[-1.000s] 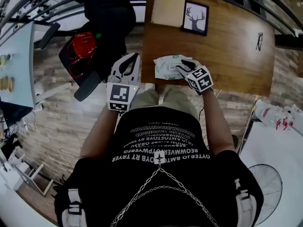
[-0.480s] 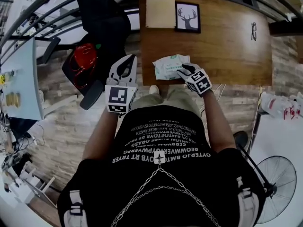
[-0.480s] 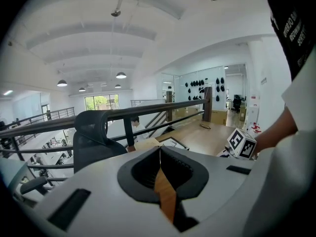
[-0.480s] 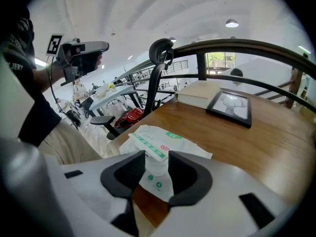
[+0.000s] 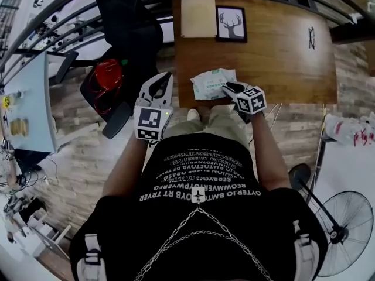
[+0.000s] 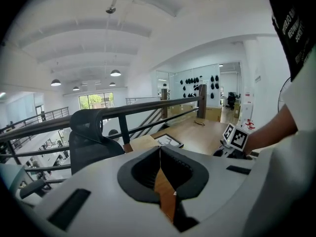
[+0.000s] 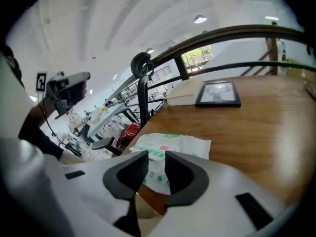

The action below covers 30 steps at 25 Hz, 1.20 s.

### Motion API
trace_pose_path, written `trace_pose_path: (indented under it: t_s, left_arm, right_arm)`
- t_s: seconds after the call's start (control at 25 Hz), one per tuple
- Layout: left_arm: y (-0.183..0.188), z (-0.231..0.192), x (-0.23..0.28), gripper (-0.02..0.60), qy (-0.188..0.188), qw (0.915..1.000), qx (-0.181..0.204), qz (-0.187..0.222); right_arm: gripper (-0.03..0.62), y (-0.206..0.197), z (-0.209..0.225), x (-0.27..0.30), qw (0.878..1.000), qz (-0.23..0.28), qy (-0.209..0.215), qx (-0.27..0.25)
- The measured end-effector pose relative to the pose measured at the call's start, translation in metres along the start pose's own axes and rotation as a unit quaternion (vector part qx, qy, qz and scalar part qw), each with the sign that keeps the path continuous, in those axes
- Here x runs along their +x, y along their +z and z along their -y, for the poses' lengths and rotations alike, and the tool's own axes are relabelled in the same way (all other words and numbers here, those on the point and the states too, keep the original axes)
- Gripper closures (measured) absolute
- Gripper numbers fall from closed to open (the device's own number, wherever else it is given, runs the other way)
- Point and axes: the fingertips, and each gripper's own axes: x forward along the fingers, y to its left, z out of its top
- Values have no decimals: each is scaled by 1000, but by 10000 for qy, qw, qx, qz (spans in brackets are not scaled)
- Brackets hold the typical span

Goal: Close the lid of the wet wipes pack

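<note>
The wet wipes pack (image 5: 211, 83), white with green print, lies flat near the front edge of the wooden table (image 5: 281, 69). My right gripper (image 5: 228, 87) rests over the pack's right front corner. In the right gripper view the pack (image 7: 174, 143) shows just past that gripper (image 7: 156, 156). Its jaws are closing, with a narrow gap and nothing pinched between them. My left gripper (image 5: 157, 85) hangs off the table's left edge, away from the pack. In its own view the left gripper (image 6: 159, 150) has its tips together and holds nothing.
A framed deer picture (image 5: 231, 24) and a beige board (image 5: 198, 16) lie at the table's far side, with a small black item (image 5: 311, 38) to the right. A black office chair (image 5: 126, 22) and a red bag (image 5: 105, 78) stand left of the table. A fan (image 5: 345, 215) is at bottom right.
My right gripper has rolled at the pack's corner and its marker cube now faces more upward. The left gripper and the pack have stayed where they were.
</note>
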Motion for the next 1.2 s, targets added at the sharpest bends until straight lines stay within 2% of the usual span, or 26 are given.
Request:
trace_pose_path:
  t_s: [0.08,0.16,0.36,0.56,0.76,0.96,1.2]
  left_arm:
    - [-2,2,-2,552,-31,10000,20,-10]
    - [-2,4,-4,552,-52,10000,32,0]
    - [-1,7,-5,552,-73,10000,23,48]
    - [4,10,-5,552,-89,9999,37,139]
    - [-1,9,-7,552,-92,9999,-3,106]
    - [-10,6,-8,552,-74,10000,-56,21]
    - [-18,6,-11,552,-52,9999,-112,-68]
  right_arm:
    - [485,4,1,-3,9985,186,96,500]
    - [509,9,4,-10,9967,365,34,721]
    - [562,29,-3,-25,9972,650,-351,147]
    - [577,55,-13,-22,9931,785,-706,-508]
    - [579,79,-1,-13,9867,990,-1161,-563]
    - [579,88,39,6,9835,831,-1600,-152]
    - [579,87,56,34,9884,343,-1478,-52]
